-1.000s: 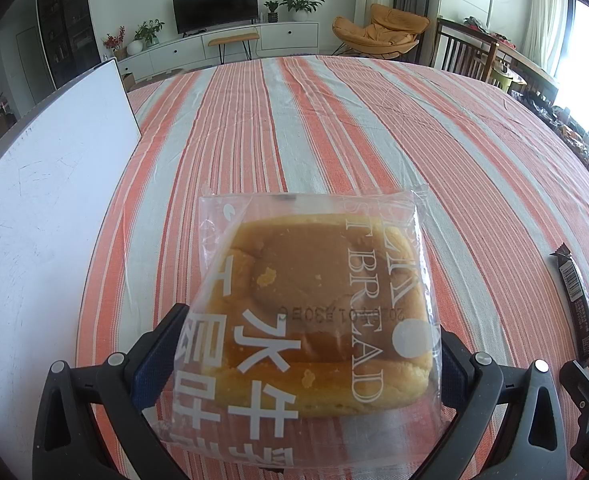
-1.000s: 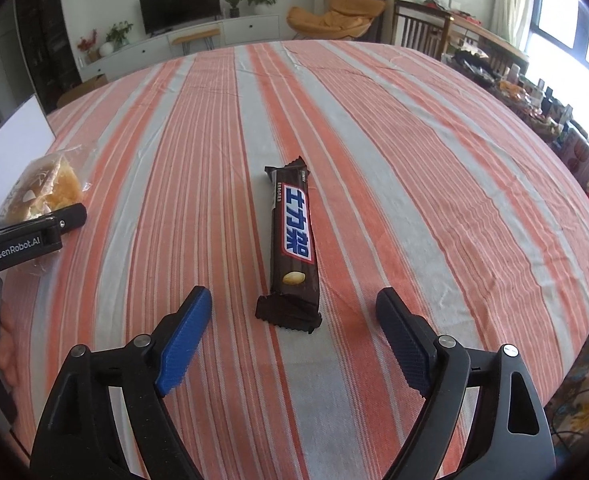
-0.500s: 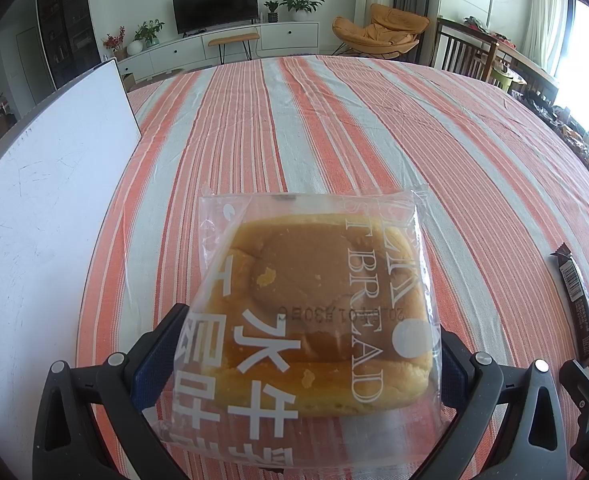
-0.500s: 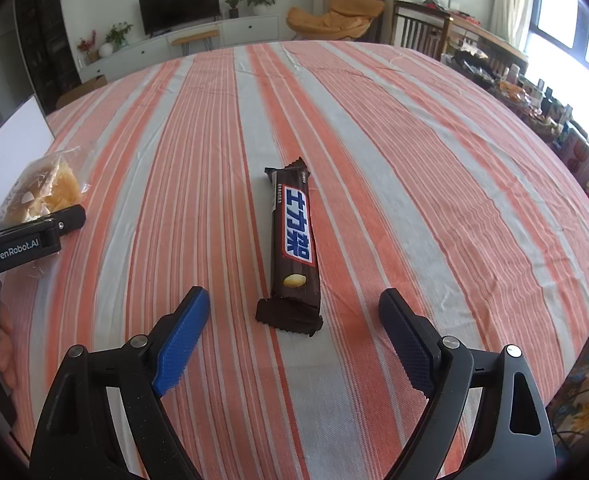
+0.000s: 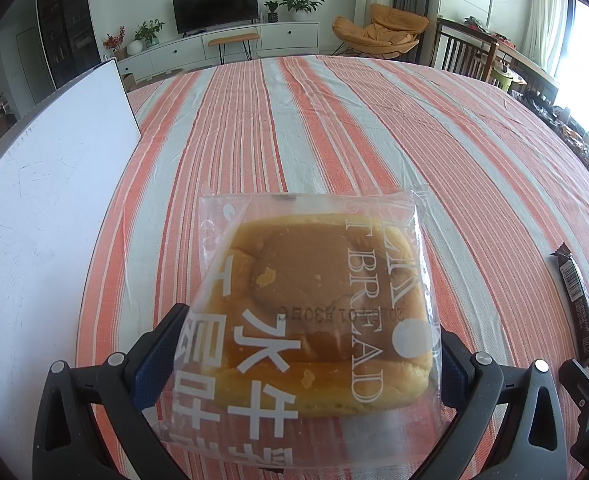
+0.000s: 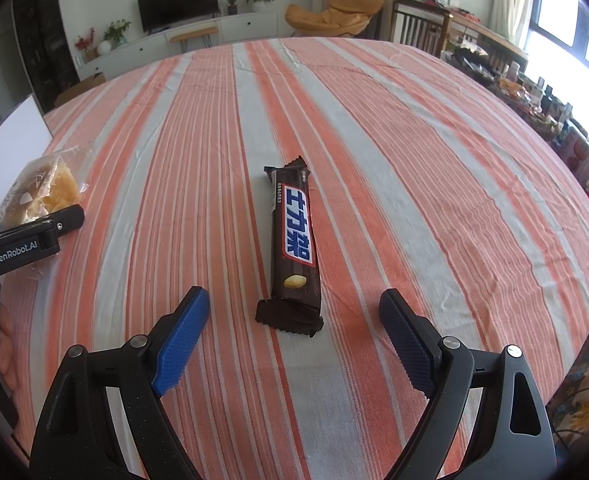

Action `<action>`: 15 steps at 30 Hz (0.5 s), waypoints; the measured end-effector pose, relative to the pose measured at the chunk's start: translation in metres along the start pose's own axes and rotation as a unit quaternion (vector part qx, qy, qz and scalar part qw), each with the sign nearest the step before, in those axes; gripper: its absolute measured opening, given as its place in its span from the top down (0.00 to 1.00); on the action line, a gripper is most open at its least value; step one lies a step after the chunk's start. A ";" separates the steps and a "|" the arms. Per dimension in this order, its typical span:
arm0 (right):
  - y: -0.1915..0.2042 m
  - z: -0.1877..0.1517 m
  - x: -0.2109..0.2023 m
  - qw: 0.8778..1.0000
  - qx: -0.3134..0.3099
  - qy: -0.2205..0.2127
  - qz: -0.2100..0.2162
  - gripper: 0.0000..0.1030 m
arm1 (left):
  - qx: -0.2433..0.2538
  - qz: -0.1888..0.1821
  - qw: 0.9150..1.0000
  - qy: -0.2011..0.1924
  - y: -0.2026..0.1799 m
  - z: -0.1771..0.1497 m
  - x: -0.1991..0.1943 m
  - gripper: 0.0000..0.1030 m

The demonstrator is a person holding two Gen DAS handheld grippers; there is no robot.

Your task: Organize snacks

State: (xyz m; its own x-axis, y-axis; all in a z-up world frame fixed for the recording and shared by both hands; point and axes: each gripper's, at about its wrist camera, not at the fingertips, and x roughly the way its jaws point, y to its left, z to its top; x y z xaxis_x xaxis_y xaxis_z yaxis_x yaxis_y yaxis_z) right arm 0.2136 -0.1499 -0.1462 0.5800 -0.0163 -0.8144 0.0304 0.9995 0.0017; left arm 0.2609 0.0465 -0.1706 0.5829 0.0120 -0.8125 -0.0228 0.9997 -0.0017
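The left gripper (image 5: 306, 364) pinches the soft square bun in its clear crinkly wrapper (image 5: 318, 320) at both sides above the striped counter (image 5: 334, 128); light and crushable, it wants gentle pressure; the right gripper (image 6: 294, 336), fingers spread, faces the slim, stiff brown chocolate bar (image 6: 294, 240), best taken across its middle.

A golden-brown bread (image 5: 326, 312) is wrapped in clear plastic printed with white lettering, a dark brown chocolate bar (image 6: 294, 240) carries a blue-and-white logo, and the tablecloth (image 6: 414, 160) is striped orange and pale grey.
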 end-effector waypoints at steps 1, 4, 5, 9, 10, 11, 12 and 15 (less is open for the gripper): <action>0.000 0.000 0.000 1.000 0.000 0.000 0.000 0.13 | 0.000 0.000 1.000 0.000 0.000 0.000 0.000 0.00; 0.000 0.000 0.000 1.000 0.000 0.000 0.002 0.13 | 0.000 0.000 1.000 0.000 0.000 0.000 0.000 0.00; 0.000 0.000 0.000 1.000 0.001 0.000 0.003 0.13 | 0.000 0.000 1.000 0.000 0.000 0.000 0.000 0.00; -0.013 -0.001 -0.012 0.998 0.030 -0.017 0.059 0.14 | 0.000 0.000 1.000 0.000 0.000 0.000 0.000 0.00; -0.022 -0.001 -0.018 0.994 0.049 -0.029 0.094 0.14 | 0.000 -0.001 1.000 0.000 0.000 0.000 0.000 0.00; -0.033 -0.001 -0.024 0.988 0.073 -0.039 0.130 0.14 | 0.003 -0.003 1.000 0.005 0.000 0.000 0.000 0.00; -0.045 0.000 -0.026 0.982 0.098 -0.040 0.159 0.14 | 0.009 -0.006 1.000 0.019 0.000 0.002 0.000 0.00; -0.070 0.011 -0.017 0.977 0.136 0.011 0.162 0.14 | 0.008 -0.011 0.996 0.083 0.000 0.010 0.001 0.00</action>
State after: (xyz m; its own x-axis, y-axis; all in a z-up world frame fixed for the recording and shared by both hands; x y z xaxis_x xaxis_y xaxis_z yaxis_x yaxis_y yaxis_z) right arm 0.2111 -0.2200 -0.1260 0.5783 0.3028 -0.7576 0.0660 0.9082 0.4133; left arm 0.2692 0.0464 -0.1657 0.4401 -0.0118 -0.8979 0.0017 0.9999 -0.0123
